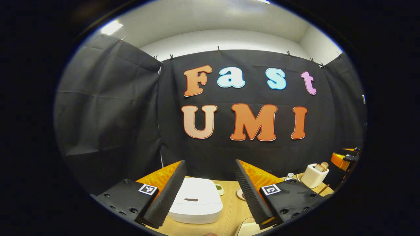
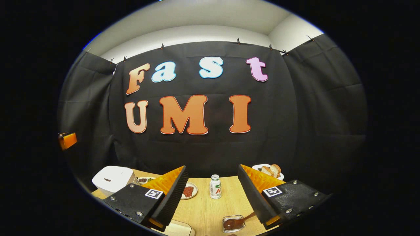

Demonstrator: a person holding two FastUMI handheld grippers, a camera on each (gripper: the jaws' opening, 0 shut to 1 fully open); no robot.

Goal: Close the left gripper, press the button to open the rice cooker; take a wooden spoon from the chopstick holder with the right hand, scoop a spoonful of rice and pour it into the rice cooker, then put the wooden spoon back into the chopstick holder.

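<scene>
Wooden table [image 1: 231, 209] extending ahead of and below both grippers. White rice cooker [image 1: 196, 200], lid down, resting on the table directly ahead of the left gripper [image 1: 207, 193], framed between its two fingers; in the right gripper view the same cooker [image 2: 113, 179] lies to the far left, beyond the left finger. Left gripper released, jaws spread wide, nothing between them. Right gripper [image 2: 211, 193] likewise released, jaws wide apart and empty. White chopstick holder [image 1: 314, 175] standing far to the right of the left gripper, with wooden utensils protruding from its top; in the right gripper view it [image 2: 269, 170] stands just behind the right finger. Small white bottle [image 2: 215, 186] upright on the table, ahead of the right gripper and between its fingers. Round plate [image 2: 189, 190] with dark food just beside the left finger. Small clear dish [image 2: 233, 224] with a dark-bowled spoon, near the right finger's base.
</scene>
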